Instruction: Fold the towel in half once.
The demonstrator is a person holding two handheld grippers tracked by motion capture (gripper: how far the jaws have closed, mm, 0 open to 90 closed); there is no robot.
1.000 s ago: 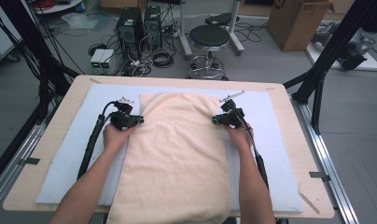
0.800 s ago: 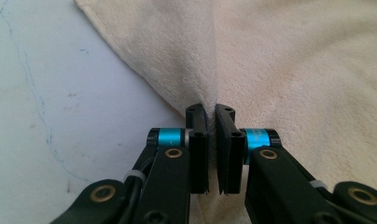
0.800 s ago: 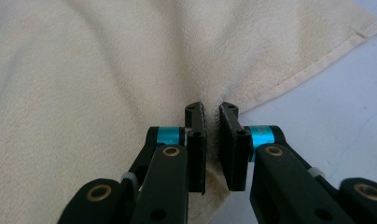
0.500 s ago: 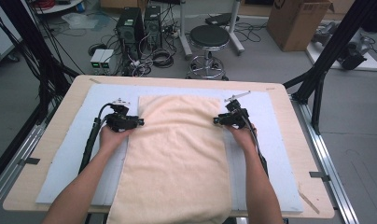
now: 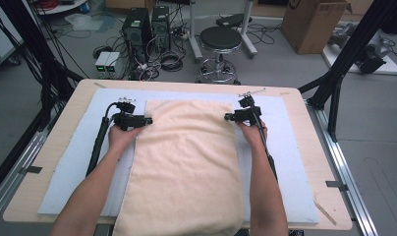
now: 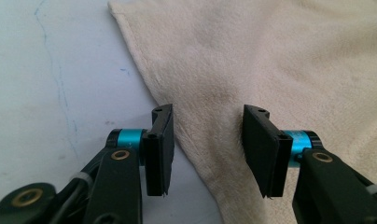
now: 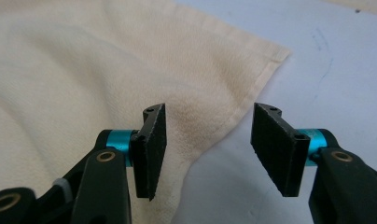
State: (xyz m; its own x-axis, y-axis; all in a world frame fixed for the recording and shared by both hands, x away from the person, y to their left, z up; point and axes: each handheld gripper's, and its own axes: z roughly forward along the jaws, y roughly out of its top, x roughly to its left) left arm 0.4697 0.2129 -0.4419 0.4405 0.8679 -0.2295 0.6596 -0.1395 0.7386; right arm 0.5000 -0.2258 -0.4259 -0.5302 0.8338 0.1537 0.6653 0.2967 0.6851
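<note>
Both grippers moved outward, fingers spread, beside towel [image 5: 184, 162] running lengthwise toward the person.

Cream towel [image 5: 186, 157] is soft, nubby terry cloth; pale blue mat [image 5: 290, 162] looks smooth, matt (faintly scuffed).

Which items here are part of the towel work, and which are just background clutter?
In use: cream towel, left gripper, right gripper, blue mat.

Lying about: black stool, cardboard box, computer towers, floor cables.
</note>
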